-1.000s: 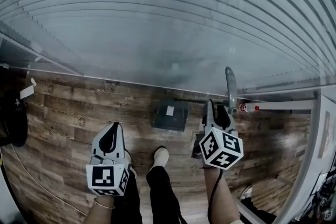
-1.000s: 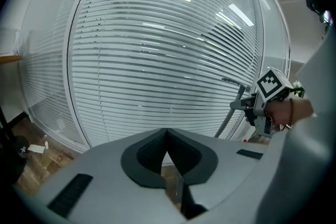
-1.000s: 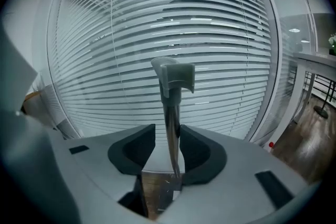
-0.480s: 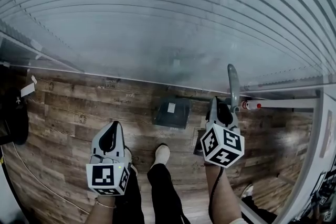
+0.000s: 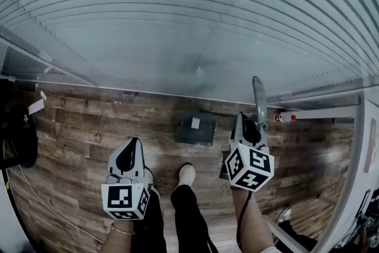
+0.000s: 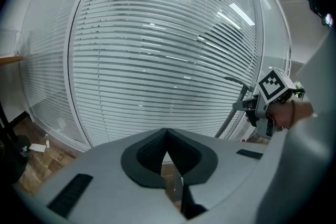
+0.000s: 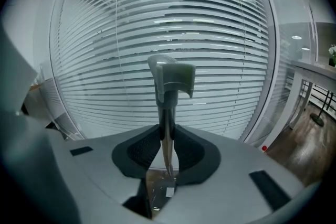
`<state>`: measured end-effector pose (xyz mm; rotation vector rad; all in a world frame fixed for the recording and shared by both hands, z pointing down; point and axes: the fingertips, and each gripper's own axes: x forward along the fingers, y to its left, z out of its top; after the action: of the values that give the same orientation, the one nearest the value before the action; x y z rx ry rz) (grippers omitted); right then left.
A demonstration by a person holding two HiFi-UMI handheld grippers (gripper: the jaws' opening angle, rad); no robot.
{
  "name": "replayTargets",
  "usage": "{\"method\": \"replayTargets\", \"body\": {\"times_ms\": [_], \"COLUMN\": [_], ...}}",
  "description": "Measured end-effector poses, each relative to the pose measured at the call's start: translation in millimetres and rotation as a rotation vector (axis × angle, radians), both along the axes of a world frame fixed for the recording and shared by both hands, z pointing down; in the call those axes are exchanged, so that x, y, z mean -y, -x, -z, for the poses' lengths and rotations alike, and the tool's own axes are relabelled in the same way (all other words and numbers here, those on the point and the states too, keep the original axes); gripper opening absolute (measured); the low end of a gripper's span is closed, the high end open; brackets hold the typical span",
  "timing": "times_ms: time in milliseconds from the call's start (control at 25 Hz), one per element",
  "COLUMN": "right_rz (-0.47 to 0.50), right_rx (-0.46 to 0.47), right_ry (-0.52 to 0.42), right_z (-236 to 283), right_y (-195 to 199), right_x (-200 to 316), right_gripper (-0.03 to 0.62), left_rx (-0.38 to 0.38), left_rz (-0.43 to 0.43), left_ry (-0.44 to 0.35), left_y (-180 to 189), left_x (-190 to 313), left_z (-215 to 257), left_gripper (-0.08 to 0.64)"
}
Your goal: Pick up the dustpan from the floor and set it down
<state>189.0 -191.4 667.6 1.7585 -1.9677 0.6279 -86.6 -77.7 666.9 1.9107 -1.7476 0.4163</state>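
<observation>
The dark grey dustpan [image 5: 196,129] rests on the wooden floor by the glass wall, and its long grey handle [image 5: 259,98] stands up to its right. My right gripper [image 5: 249,122] is shut on that handle. In the right gripper view the handle [image 7: 169,81] rises between the pads [image 7: 181,147], which have just been closing on it, and the pan [image 7: 157,194] shows below. My left gripper [image 5: 130,145] hangs to the left, shut with nothing in it; its tips meet in the left gripper view [image 6: 167,131]. That view also shows the right gripper [image 6: 258,107].
A glass wall with lowered blinds [image 5: 189,26] runs along the far side. A white bar with a red end [image 5: 296,117] lies at its foot on the right. A black bag [image 5: 18,139] sits at the left. The person's foot [image 5: 186,175] stands between the grippers.
The right gripper's jaws have closed on the dustpan's handle and it shifted only slightly. The left gripper kept its place. The head view tilted a little.
</observation>
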Motion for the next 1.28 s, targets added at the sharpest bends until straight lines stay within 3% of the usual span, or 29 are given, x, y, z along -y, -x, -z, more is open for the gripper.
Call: {"method": "replayTargets", "body": {"times_ms": [360,640,1000,1280], "right_rz": [0.015,0.033,0.069,0.084], "right_rx": [-0.006,0.006,0.016,-0.003], "right_ry": [-0.021,-0.086,-0.217,-0.308], "right_z": [37,117,257,336], "right_y": [-1,-1,-9,-29], "right_x": [-39,-35,-29,-13], "right_gripper": [0.098,0.098,0.098,0.098], "left_rx": [0.033,0.005,-0.048,-0.002], "left_rz": [-0.060,-0.084,-0.130,-0.189], "left_ry": [-0.009,-0.064,-0.269,-0.359], "left_y": [-19,-35,-67,-97], "left_x": [-8,14,62,84], "left_z": [39,103,239,304], "left_gripper": [0.017,0.017,0.017,0.017]}}
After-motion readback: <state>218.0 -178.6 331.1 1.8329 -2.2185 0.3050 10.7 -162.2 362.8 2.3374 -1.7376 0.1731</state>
